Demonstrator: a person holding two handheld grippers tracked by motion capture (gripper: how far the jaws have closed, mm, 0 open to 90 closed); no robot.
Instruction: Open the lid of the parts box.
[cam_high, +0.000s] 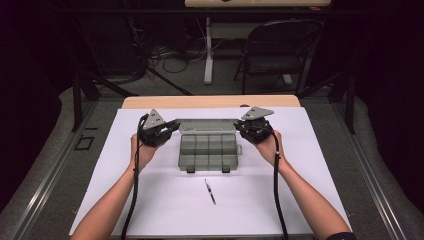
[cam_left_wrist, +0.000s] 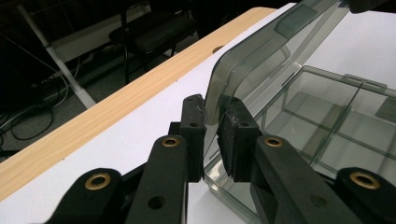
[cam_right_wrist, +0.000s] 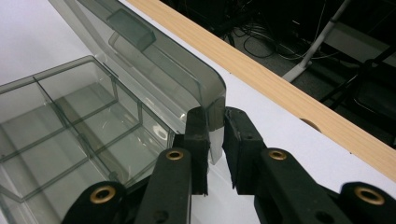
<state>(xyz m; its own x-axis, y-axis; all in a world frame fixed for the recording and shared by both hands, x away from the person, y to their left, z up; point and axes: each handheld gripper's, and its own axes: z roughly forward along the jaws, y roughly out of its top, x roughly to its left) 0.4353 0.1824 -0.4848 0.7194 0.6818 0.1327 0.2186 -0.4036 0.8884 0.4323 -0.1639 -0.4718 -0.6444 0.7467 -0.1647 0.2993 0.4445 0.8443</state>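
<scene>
**Two Grippers Pinch the Lid of a See-Through Box**

The lid of a smoky, see-through box stands up, open. It leans back a little from the far edge of the box. You can look right through it.

The left gripper has the lid's corner edge between its two black jaws. One pad is on the outside of the lid and one pad is on the inside. They are squeezed on the thin plastic wall. The lid rises up and away from the fingertips, and the box tray lies just below and to the inner side of them.

The right gripper does the same at the other corner of the lid. Its jaws are clenched on the lid's side edge, one pad on each face. A small clasp tab on the lid sits farther off, past the fingertips.

The box has many small square cells with thin walls between them. The cells look bare. In the high view the box lies between the two grippers, with the left gripper at one end of the lid and the right gripper at the other.

The box sits on a white sheet on the table. Nearer the person than the box, well apart from both grippers, lies a thin pen. Beyond the fingertips runs the wooden edge of the table.
</scene>
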